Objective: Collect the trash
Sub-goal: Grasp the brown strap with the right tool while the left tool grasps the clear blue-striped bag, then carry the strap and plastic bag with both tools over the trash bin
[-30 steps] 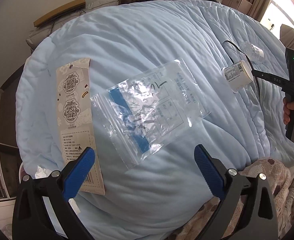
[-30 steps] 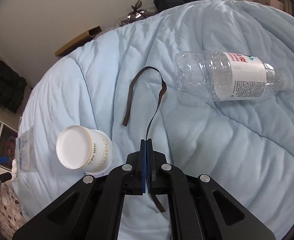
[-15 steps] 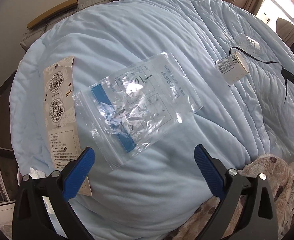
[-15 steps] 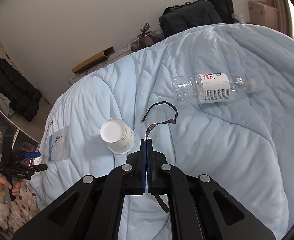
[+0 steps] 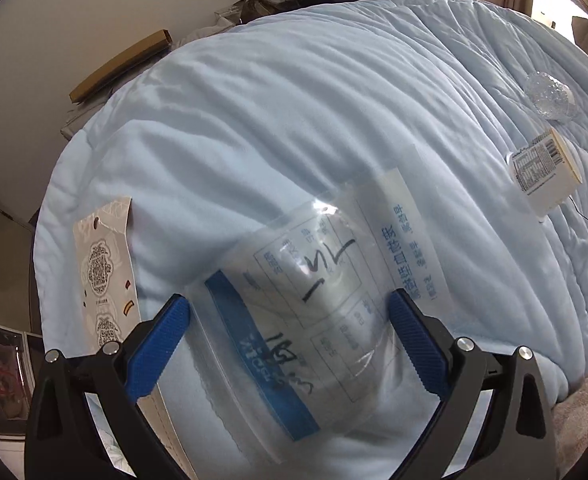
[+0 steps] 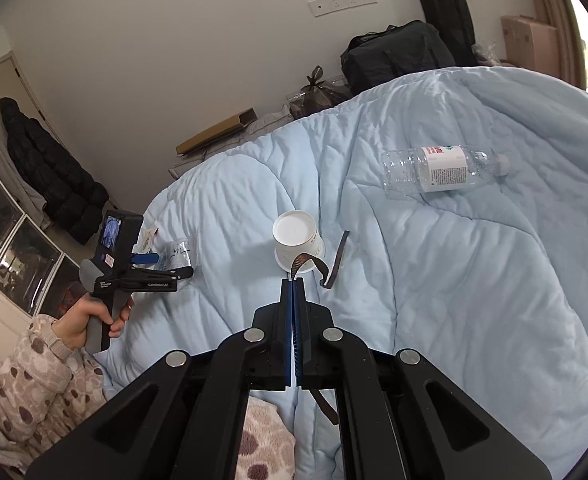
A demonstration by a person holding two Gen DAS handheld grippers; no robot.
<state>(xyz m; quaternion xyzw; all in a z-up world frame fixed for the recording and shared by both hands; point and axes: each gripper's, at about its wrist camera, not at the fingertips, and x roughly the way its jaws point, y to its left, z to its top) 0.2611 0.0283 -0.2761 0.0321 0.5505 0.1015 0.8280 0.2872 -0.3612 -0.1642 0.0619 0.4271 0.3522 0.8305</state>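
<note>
Left tongs (image 5: 290, 308) (agape) apparently straddle bag (image 5: 318, 300).

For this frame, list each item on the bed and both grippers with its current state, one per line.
left gripper: open, fingers either side of the bag.
clear zip bag: flat on the duvet, not yet gripped.
right gripper: shut on the ribbon.
brown ribbon: pinched, far end trailing on the duvet.
paper cup: tipped on its side.
plastic bottle: empty-looking, lying down, capped.
cardboard tag: lying flat.
</note>
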